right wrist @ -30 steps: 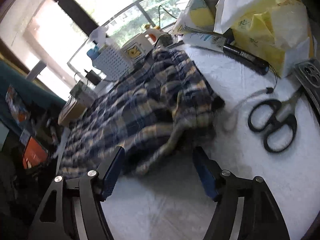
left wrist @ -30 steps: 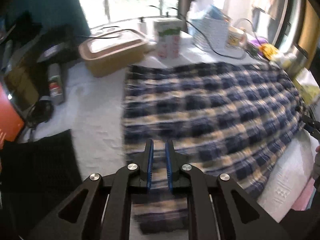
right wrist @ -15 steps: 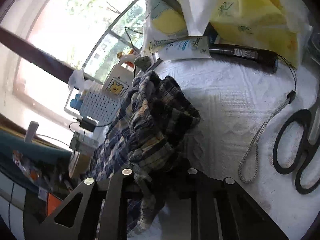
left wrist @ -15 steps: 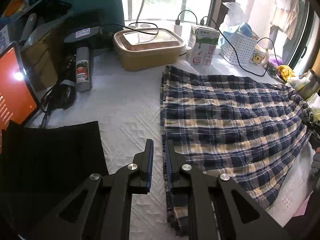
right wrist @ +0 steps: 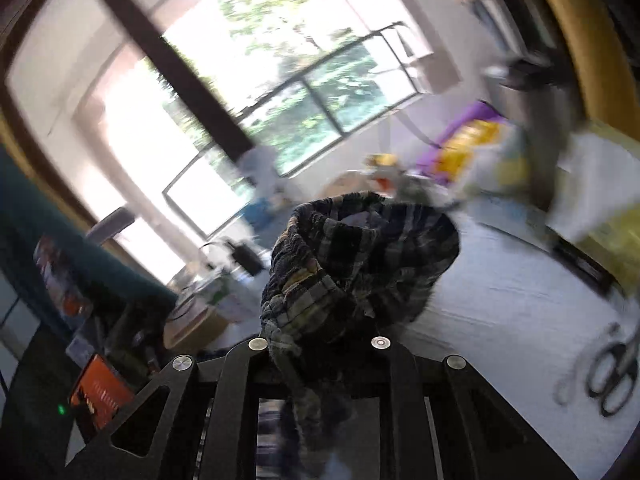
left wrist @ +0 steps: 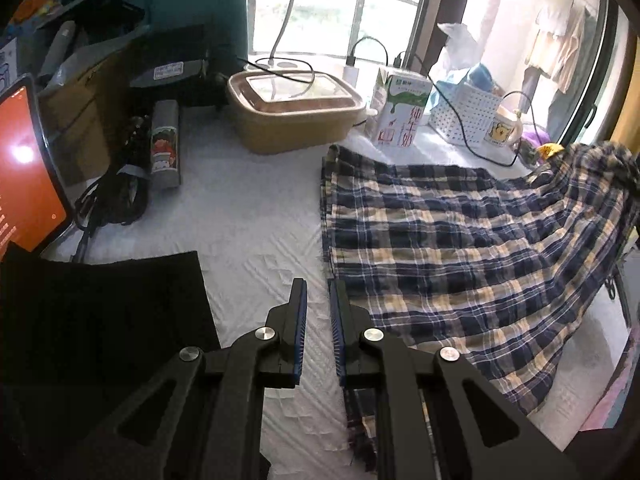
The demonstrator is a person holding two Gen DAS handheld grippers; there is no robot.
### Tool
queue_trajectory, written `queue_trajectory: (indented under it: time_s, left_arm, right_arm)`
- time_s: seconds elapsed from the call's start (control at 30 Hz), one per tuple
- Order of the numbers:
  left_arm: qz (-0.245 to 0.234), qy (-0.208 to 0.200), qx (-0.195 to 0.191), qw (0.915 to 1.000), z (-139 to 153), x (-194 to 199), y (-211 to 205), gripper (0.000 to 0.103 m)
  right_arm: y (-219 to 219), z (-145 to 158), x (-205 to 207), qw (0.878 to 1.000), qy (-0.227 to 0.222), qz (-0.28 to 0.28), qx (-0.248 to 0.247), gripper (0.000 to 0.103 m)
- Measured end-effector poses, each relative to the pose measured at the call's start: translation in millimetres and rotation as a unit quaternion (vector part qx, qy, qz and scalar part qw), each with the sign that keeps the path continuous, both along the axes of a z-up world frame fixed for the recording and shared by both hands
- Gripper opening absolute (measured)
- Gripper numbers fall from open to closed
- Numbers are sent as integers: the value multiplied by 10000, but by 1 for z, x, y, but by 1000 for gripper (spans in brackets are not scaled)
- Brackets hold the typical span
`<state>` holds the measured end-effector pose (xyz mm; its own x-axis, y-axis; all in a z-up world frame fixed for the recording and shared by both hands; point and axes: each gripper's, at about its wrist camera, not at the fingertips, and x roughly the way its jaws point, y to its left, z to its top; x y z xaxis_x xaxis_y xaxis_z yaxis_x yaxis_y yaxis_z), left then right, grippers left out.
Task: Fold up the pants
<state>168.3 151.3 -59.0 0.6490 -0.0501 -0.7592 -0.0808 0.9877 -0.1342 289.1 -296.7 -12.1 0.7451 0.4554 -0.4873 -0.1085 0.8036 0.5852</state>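
Blue, white and yellow plaid pants (left wrist: 448, 248) lie spread on the white cloth-covered table (left wrist: 248, 216). Their far right end is lifted off the table. My left gripper (left wrist: 318, 304) hovers at the pants' near left edge, its jaws nearly closed with a narrow gap and nothing between them. In the right wrist view, my right gripper (right wrist: 320, 344) is shut on a bunched end of the pants (right wrist: 360, 264) and holds it raised; the fingertips are hidden by the fabric.
A tan lidded box (left wrist: 294, 110), a milk carton (left wrist: 400, 112) and a white basket (left wrist: 466, 114) stand along the table's far edge. A can (left wrist: 164, 146), cables and an orange-lit tablet (left wrist: 24, 172) are at left. Black cloth (left wrist: 100, 312) lies near left. Scissors (right wrist: 608, 376) lie at right.
My right gripper closed on the pants' end and lifted it. My left gripper slid left off the fabric to the pants' left edge.
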Motion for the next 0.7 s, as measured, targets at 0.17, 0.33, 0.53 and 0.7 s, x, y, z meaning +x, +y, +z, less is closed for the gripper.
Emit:
queue_trajectory:
  time_s: [0.17, 0.33, 0.53, 0.7]
  left_arm:
    - [-22, -184, -169, 9997, 4, -5, 8, 11]
    - [-42, -333, -287, 9990, 7, -11, 19, 11]
    - [45, -371, -323, 9988, 6, -23, 37, 11]
    - [180, -298, -307, 9989, 1, -28, 50, 11]
  right_arm:
    - [70, 16, 10, 9972, -173, 638, -336, 18]
    - [144, 18, 13, 9889, -171, 1309, -685, 18]
    - [234, -15, 10, 9682, 195, 2195, -1187, 18]
    - [283, -50, -3, 9476, 494, 2712, -1616, 17]
